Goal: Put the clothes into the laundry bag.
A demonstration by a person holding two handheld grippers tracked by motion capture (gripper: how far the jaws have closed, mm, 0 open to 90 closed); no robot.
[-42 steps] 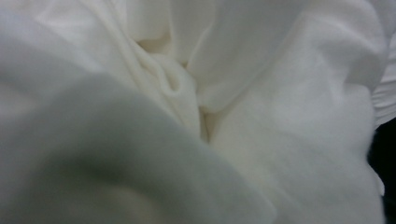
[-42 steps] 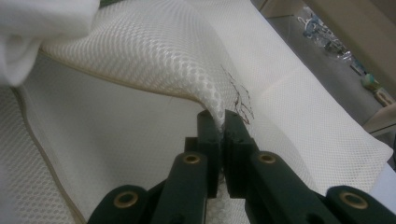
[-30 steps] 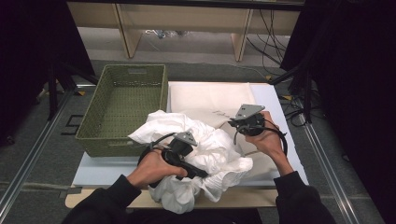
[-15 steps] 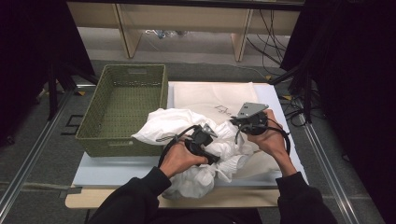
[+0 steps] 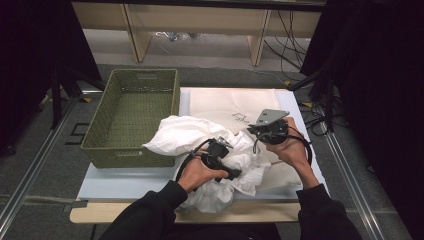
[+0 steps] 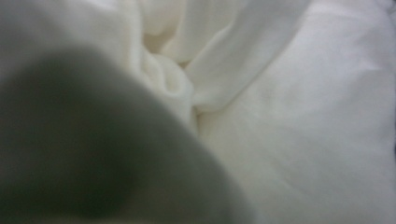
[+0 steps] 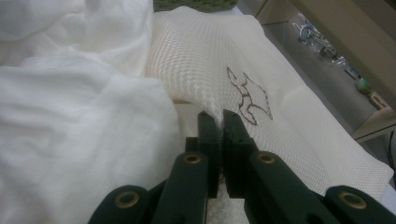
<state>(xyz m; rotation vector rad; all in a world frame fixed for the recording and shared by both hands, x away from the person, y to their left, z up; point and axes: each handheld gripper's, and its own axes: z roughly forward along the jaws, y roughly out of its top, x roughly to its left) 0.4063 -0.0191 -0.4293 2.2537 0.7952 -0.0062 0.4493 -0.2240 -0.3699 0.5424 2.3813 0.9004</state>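
**Spotter:** Nearest your side of the table (image 5: 125, 182), the white cloth (image 5: 200, 137) spills over the front edge, so you have little open room there. Your left gripper (image 5: 222, 150) is buried in that cloth; its jaws have just been opening. From the left gripper view I see folds of cloth (image 6: 299, 116) and a dark blur close to the lens, so I think the jaws stand wide with nothing pinched, but that view is poor.

**Operator:** And your read on the right one?

**Spotter:** Your right gripper (image 7: 220, 122) has its jaws clamped together on the edge of the cream mesh bag (image 7: 210, 60), the one with the brown outline drawing. From above, that gripper (image 5: 255, 131) sits just past the cloth, and the mesh bag (image 5: 225, 102) lies flat behind it, running to the far edge of the table.

**Operator:** Room on the sides?

**Spotter:** Bare tabletop shows in a strip at the front left. Beyond it, on the left, the green woven basket (image 5: 100, 145) stands with nothing in it; the cloth touches its right wall.
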